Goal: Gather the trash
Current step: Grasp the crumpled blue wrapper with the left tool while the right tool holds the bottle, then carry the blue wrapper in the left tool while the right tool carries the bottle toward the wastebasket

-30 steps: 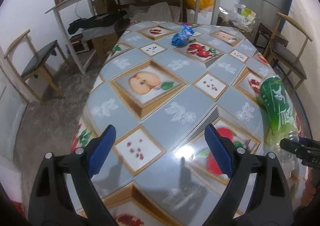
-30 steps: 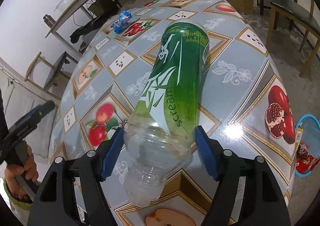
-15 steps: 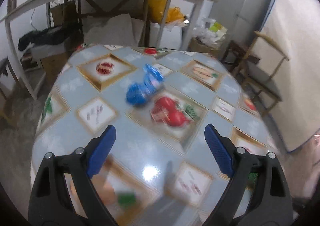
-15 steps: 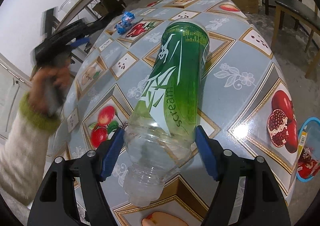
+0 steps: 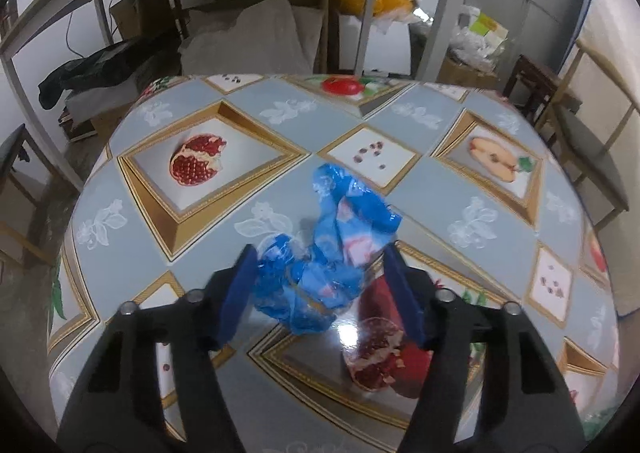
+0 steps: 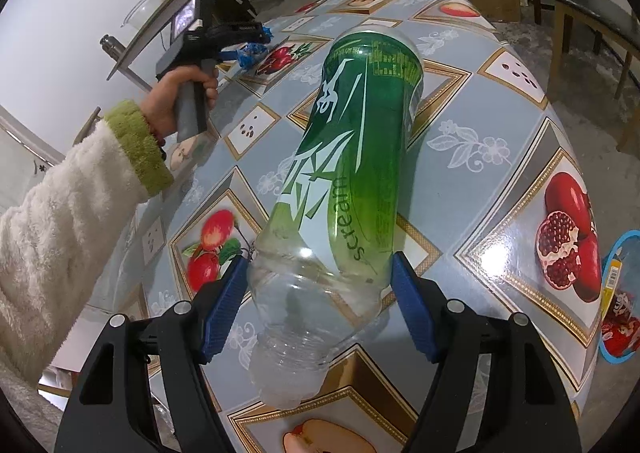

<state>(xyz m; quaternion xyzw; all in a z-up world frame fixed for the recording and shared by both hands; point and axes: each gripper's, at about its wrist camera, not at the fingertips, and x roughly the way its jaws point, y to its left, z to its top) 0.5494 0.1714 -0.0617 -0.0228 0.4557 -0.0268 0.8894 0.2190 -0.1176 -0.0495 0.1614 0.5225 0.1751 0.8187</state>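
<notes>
Left wrist view: the left tool (image 5: 322, 287) was seen low over the counter (image 5: 448, 173), its blue pads spread to either side of a crumpled blue plastic wrapper (image 5: 326, 253). The left pad lay against the wrapper's edge, while a gap was visible between the wrapper and the right pad; the tool was thus released, not clamped. The wrapper rested on the fruit-patterned cloth, just beside a printed pomegranate.

Right wrist view: the right tool (image 6: 318, 307) was clenched on a plastic bottle (image 6: 348, 189) with a green label, both pads pressed against the clear shoulder near the neck. The neck was pointed toward the camera, and the base was angled away over the counter (image 6: 492, 109); whether the base touched the cloth could not be told. The left tool (image 6: 240, 41), held in a hand (image 6: 180, 93) with a white fleecy sleeve, was shown at the far side of the counter around the wrapper (image 6: 250, 53). A blue bin (image 6: 620, 293) holding packaging was visible on the floor at the right edge.
</notes>
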